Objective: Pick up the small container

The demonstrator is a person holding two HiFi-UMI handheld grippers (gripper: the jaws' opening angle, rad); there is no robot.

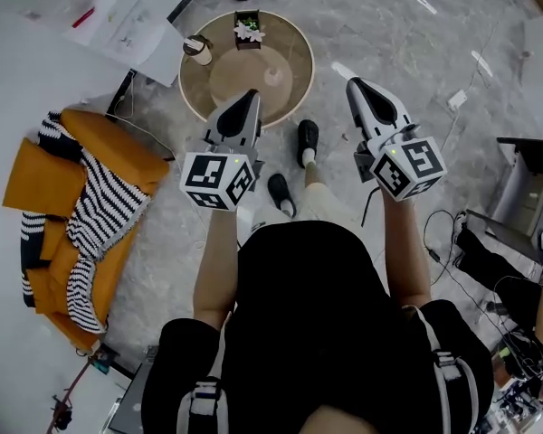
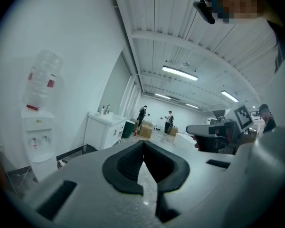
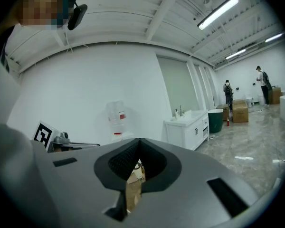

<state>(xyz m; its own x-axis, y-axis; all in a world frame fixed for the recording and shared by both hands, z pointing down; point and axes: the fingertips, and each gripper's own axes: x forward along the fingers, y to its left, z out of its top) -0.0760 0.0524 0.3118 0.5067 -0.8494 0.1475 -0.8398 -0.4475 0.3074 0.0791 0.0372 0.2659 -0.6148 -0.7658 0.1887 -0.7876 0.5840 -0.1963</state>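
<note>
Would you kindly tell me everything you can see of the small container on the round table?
The small container is a short cylinder with a pale body and a dark brown top end. It seems to be tilted or lying over, and its material is unclear from here. It rests on the round wooden table close to the left rim, apart from the potted plant at the far edge. Nothing but the table touches it.

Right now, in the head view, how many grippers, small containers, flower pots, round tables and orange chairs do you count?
grippers: 2 (left gripper, right gripper)
small container: 1
flower pot: 1
round table: 1
orange chair: 1
total: 6
</note>
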